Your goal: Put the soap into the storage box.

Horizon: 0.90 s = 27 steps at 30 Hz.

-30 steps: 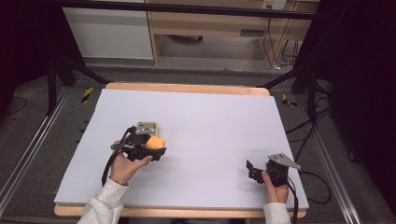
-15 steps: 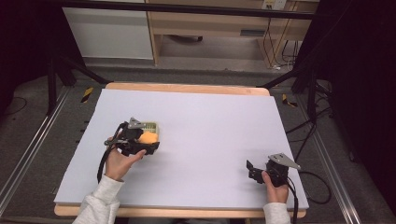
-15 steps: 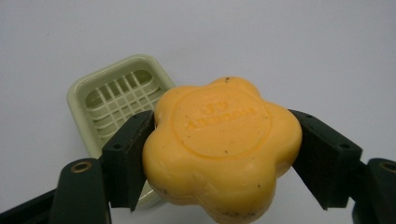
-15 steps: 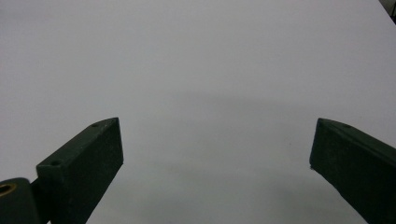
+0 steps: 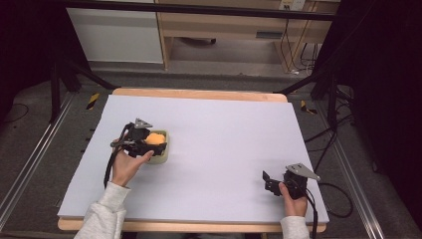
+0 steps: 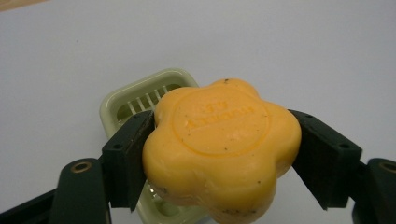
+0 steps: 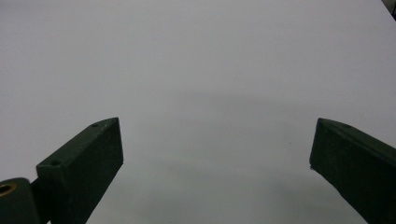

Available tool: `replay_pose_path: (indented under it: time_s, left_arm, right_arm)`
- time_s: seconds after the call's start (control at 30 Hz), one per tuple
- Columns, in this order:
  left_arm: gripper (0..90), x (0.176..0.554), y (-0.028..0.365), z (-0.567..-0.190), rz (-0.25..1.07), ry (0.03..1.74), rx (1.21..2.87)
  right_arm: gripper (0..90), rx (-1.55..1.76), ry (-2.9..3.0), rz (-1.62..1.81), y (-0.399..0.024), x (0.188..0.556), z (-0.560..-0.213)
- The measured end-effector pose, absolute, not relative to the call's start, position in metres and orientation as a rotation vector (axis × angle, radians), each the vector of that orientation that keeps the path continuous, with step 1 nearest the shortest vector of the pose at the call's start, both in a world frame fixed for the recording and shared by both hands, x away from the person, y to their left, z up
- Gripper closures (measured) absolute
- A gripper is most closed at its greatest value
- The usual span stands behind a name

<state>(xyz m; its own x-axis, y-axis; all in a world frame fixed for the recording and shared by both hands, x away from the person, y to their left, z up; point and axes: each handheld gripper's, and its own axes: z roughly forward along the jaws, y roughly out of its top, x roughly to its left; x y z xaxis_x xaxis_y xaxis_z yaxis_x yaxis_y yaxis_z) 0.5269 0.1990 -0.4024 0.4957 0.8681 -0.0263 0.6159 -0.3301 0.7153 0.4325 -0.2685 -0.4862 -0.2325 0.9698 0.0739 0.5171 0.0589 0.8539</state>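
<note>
Orange flower-shaped soap bar [image 6: 219, 149] sits clamped btw the left gripper [image 6: 219, 154] jaws, pads pressing both sides, embossed face up toward the cam. It hangs just above the pale green soap dish [image 6: 140, 100], whose slotted drain floor shows behind and under the bar. In the high view the soap [image 5: 156, 138] is over the dish [image 5: 161, 155] on the left part of the white table cover [image 5: 224, 139], w/ the left hand [image 5: 127, 167] gripping from the near side.

Step in hand, by my read: carry is about done, soap lined up for placing into the dish. Next move prob calls for lowering till the bar seats inside the rim, centred so it doesn't catch the wall, then spreading the jaws and backing off w/o dragging the dish.

Right gripper [image 5: 271, 181] rests near the table's front right corner, well apart from the dish; jaws wide apart, nothing btw them.
</note>
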Motion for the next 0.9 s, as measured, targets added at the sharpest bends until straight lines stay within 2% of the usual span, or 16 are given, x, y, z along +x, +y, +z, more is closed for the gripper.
replay_pose_path:
  time_s: [0.9]
  left_arm:
    - [26.2, 0.553, 0.206, -0.426, 0.481, 1.273, 2.087]
  right_arm:
    - [3.2, 1.486, 1.810, 1.084, -0.268, 0.433, -0.486]
